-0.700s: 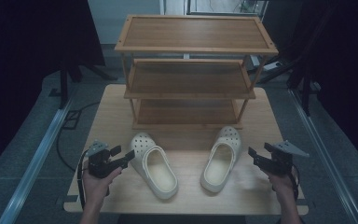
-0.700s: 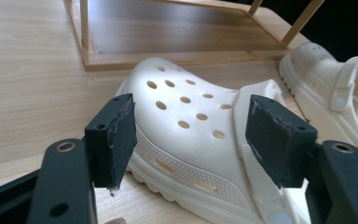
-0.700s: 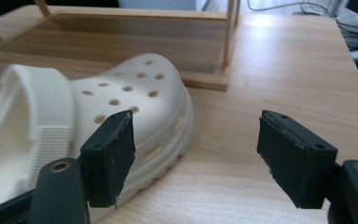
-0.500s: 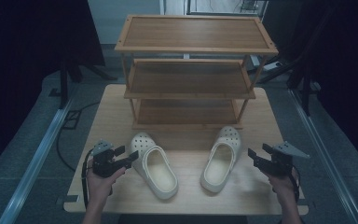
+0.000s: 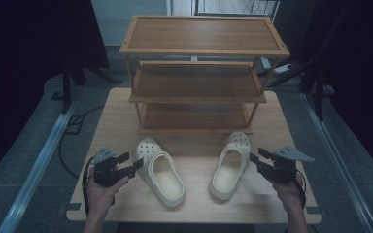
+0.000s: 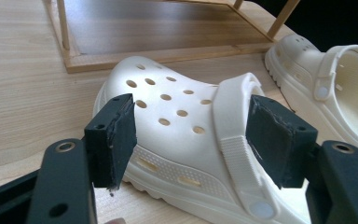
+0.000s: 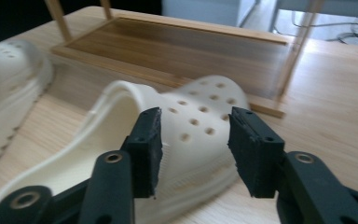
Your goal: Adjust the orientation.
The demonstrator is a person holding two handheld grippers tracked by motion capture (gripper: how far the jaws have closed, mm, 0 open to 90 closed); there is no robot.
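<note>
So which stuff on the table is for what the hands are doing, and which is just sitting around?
For the job:
- left shoe, with the left tool open beside it
- right shoe, with the right tool open beside it
- wooden rack, probably where the shoes go

Just lying about:
- black cable on the floor

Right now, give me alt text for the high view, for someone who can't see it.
Two cream clogs, the left clog and the right clog, lie on a wooden table before a three-tier wooden rack. A person's hands hold the left gripper and right gripper, jaws open, beside the outer side of each clog.
</note>
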